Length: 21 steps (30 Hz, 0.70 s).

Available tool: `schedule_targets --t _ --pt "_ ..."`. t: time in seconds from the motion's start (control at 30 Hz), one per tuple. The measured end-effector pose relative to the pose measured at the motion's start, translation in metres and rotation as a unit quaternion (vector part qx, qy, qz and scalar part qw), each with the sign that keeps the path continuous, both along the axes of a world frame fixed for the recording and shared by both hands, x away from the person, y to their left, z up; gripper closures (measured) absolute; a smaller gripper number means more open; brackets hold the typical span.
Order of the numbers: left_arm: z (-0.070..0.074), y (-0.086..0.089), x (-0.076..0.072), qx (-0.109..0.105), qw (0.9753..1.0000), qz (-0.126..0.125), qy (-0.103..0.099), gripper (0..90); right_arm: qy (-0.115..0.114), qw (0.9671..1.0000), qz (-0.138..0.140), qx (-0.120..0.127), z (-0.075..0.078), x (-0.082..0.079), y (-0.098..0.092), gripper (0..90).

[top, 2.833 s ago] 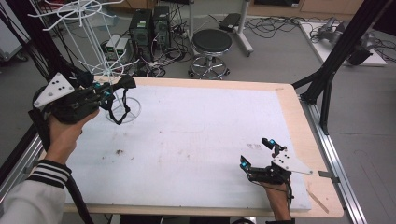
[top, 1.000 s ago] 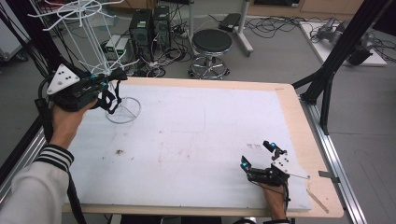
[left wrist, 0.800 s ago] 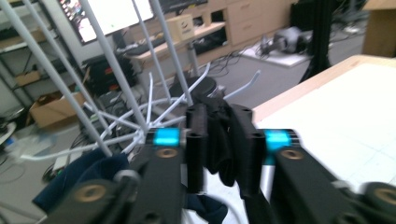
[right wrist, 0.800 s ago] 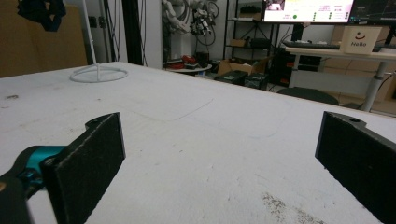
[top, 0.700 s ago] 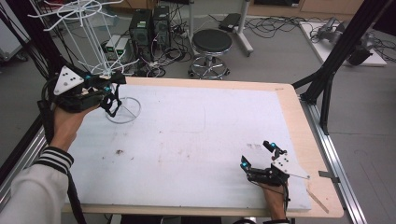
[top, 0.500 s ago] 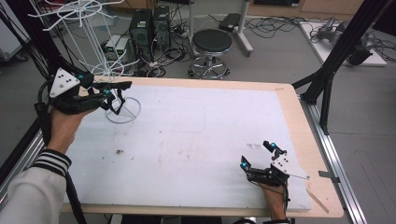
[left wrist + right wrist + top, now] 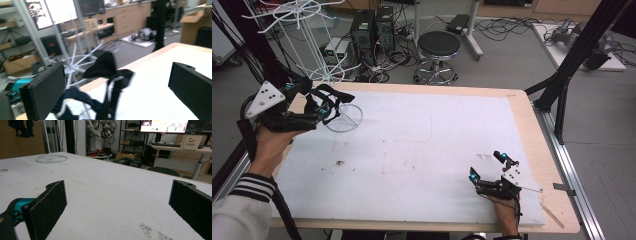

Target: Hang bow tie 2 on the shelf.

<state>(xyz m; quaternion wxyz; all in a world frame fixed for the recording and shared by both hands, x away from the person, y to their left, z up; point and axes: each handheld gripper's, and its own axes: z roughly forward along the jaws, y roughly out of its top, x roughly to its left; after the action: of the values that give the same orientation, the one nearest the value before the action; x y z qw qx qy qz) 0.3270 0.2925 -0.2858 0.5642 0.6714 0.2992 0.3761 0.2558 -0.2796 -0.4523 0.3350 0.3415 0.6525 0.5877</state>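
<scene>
Left tool (image 7: 319,102), jaws spread, hovers beside the black garment (image 7: 110,75) draped on the white wire rack (image 7: 309,45) at the far left; right tool (image 7: 489,172) rests spread (idle). A loose drape may slip off.

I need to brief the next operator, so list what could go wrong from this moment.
1. The black fabric garment hangs on the white wire rack between the wide-open jaws of the left gripper; loosely draped, it may slip off a prong.
2. That gripper sits among the rack's thin prongs, so pulling away could snag one and tip the rack on its ring base.
3. The right gripper rests open at the white table's near edge, too far off to help.
</scene>
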Motion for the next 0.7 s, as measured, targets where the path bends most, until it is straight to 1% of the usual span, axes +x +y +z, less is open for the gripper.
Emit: schedule_targets --t 0.07,0.13,0.2,0.3,0.37,0.4,0.47,0.5,0.57,0.6,0.63,0.7 --pt "0.000 -0.003 -0.008 -0.005 0.9999 -0.014 -0.003 1.7 0.002 1.0000 -0.003 0.000 0.000 -0.001 0.001 0.7" --pt "-0.002 -0.006 -0.016 -0.013 0.9995 -0.025 -0.009 1.7 -0.001 1.0000 -0.002 -0.001 0.000 -0.001 0.001 0.7" --pt "-0.005 -0.007 -0.023 -0.018 0.9992 -0.033 -0.010 1.7 -0.004 1.0000 -0.003 -0.003 0.000 -0.001 0.000 0.7" --pt "-0.012 -0.008 -0.033 -0.023 0.9984 -0.050 -0.014 1.7 -0.002 1.0000 -0.006 0.003 0.000 -0.002 0.001 0.7" --pt "-0.018 -0.008 -0.038 -0.024 0.9976 -0.062 -0.016 1.7 -0.008 0.9999 -0.008 0.001 0.000 -0.002 0.000 0.7" --pt "-0.023 -0.009 -0.041 -0.030 0.9972 -0.067 -0.016 1.7 -0.005 0.9999 -0.009 0.005 -0.001 -0.002 0.000 0.7" --pt "-0.032 -0.009 -0.046 -0.025 0.9967 -0.074 -0.022 1.7 -0.004 0.9999 -0.008 0.010 -0.001 -0.002 -0.001 0.7" --pt "-0.038 -0.008 -0.047 -0.028 0.9964 -0.076 -0.023 1.7 -0.006 0.9999 -0.008 0.011 -0.001 -0.002 -0.002 0.7" --pt "-0.049 -0.007 -0.049 -0.039 0.9958 -0.079 -0.023 1.7 -0.004 0.9998 -0.009 0.015 -0.001 -0.002 -0.002 0.7" --pt "-0.055 -0.007 -0.050 -0.044 0.9954 -0.081 -0.026 1.7 -0.009 0.9998 -0.010 0.012 -0.001 -0.002 -0.002 0.7" --pt "-0.060 -0.007 -0.051 -0.046 0.9953 -0.081 -0.026 1.7 -0.004 0.9999 -0.009 0.013 -0.001 -0.003 -0.002 0.7" --pt "-0.070 -0.006 -0.052 -0.046 0.9951 -0.083 -0.025 1.7 -0.008 0.9998 -0.011 0.011 -0.001 -0.003 -0.001 0.7"
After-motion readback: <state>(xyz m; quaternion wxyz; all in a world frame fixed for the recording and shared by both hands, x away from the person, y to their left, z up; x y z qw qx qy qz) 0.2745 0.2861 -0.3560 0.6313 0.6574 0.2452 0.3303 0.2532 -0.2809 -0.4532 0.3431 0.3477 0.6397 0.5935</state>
